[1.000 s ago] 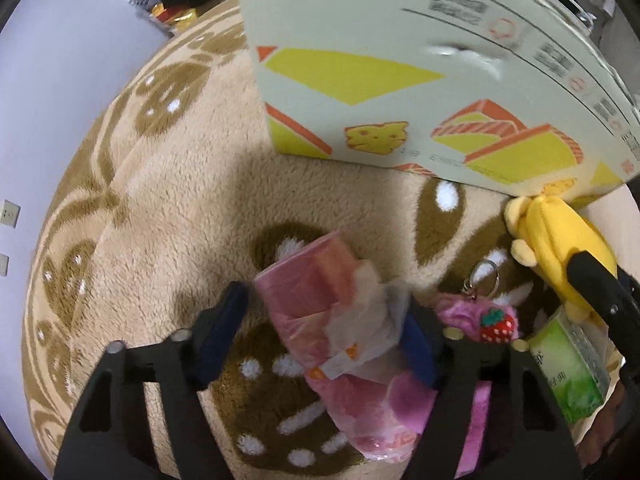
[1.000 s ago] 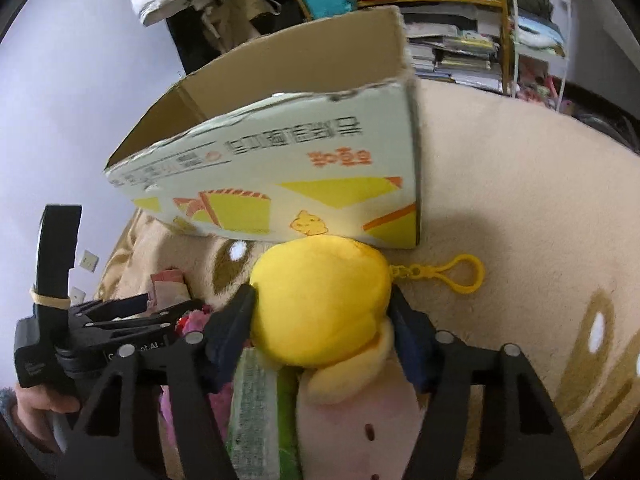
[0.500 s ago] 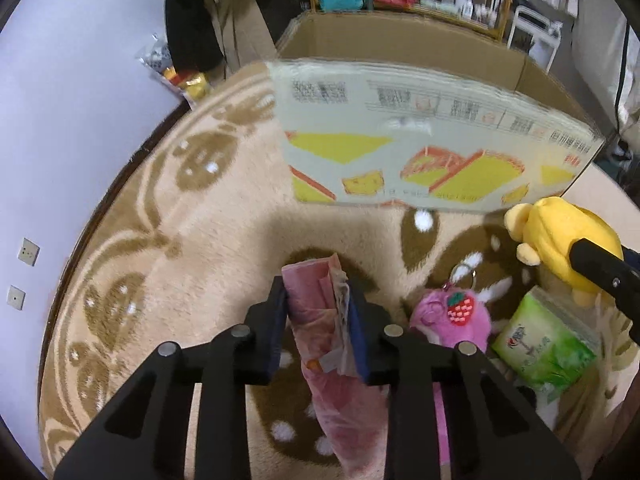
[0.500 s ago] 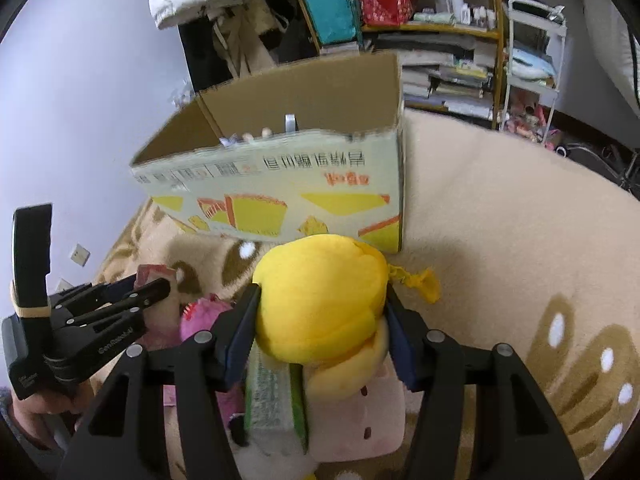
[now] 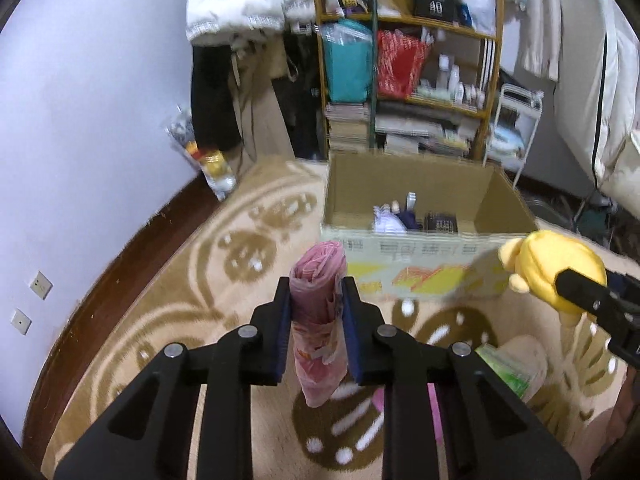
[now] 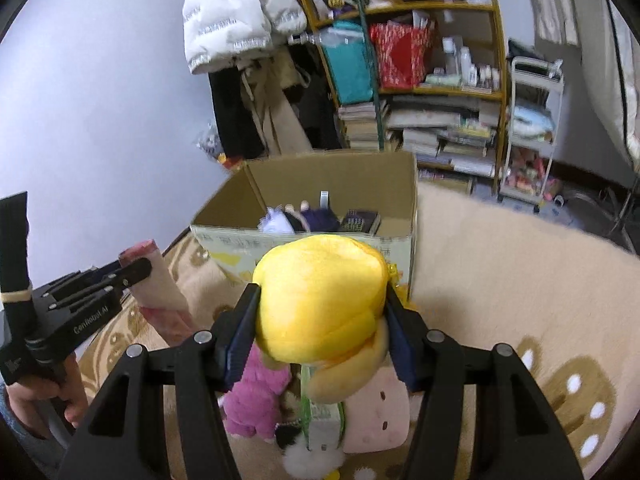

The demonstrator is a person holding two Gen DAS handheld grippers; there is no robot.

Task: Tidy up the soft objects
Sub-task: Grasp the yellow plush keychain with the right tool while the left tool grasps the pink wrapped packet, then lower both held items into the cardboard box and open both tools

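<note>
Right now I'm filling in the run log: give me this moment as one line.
left gripper: shut on pink roll | right gripper: shut on yellow plush | both off rug | cardboard box: ahead, open

Left gripper is clamped tight, angled downward, a hand gripping its handle. Right gripper is clamped half-wide, also angled downward.

Pink rolled bag upright in left claw; yellow plush in right claw.
</note>
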